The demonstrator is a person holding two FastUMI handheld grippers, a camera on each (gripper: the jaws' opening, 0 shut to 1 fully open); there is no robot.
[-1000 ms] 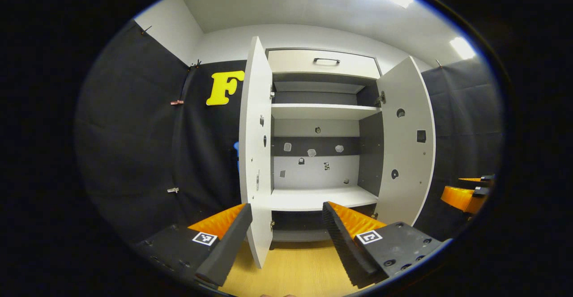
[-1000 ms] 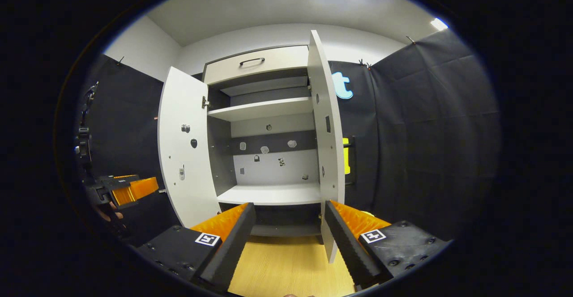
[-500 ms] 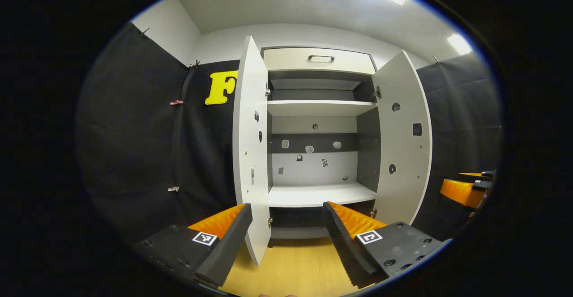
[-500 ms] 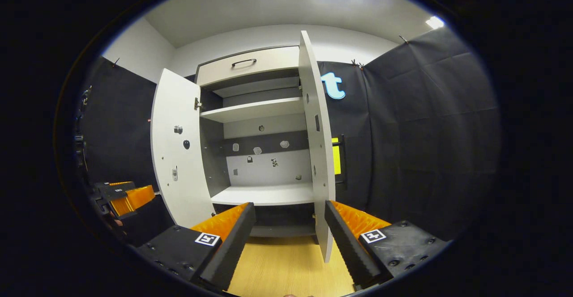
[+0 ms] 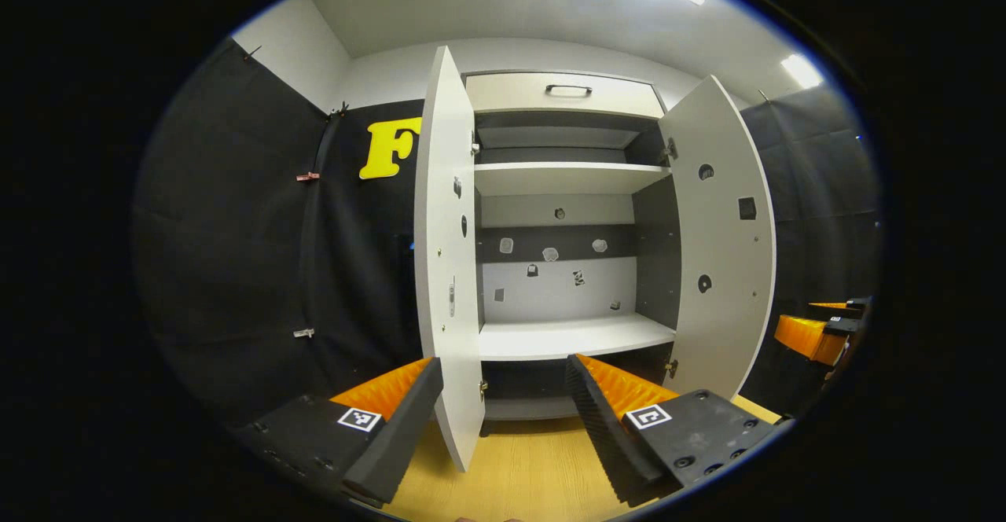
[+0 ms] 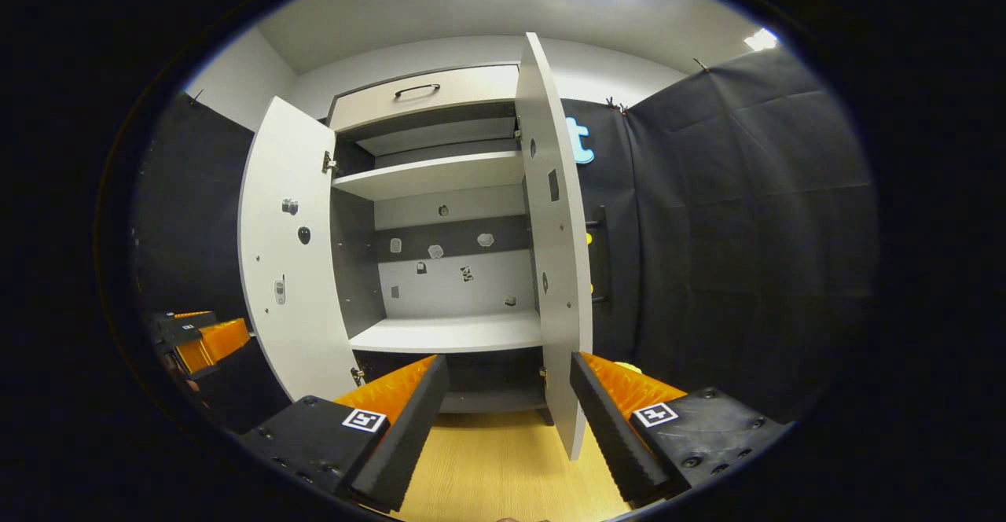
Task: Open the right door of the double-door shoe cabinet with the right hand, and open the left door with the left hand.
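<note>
The white shoe cabinet (image 5: 562, 93) stands with both doors swung out. In the left gripper view its left door (image 5: 448, 255) rises edge-on between the fingers of my open left gripper (image 5: 503, 420), untouched by either; the right door (image 5: 723, 247) is farther right. In the right gripper view the right door (image 6: 554, 247) stands edge-on between the fingers of my open right gripper (image 6: 503, 420), and the left door (image 6: 287, 247) hangs open at the left. The other gripper shows at the right edge (image 5: 821, 333) of the left gripper view and at the left edge (image 6: 200, 337) of the right gripper view.
Inside the cabinet are bare white shelves (image 5: 574, 337) and a grey back panel with small stickers (image 5: 550, 255). A drawer with a dark handle (image 5: 570, 90) sits on top. Black cloth walls flank the cabinet. The floor (image 5: 526, 471) is light wood.
Both views have shifted slightly and the doors look a little larger and nearer. The doors remain wide open, and both grippers stay open, holding nothing.
</note>
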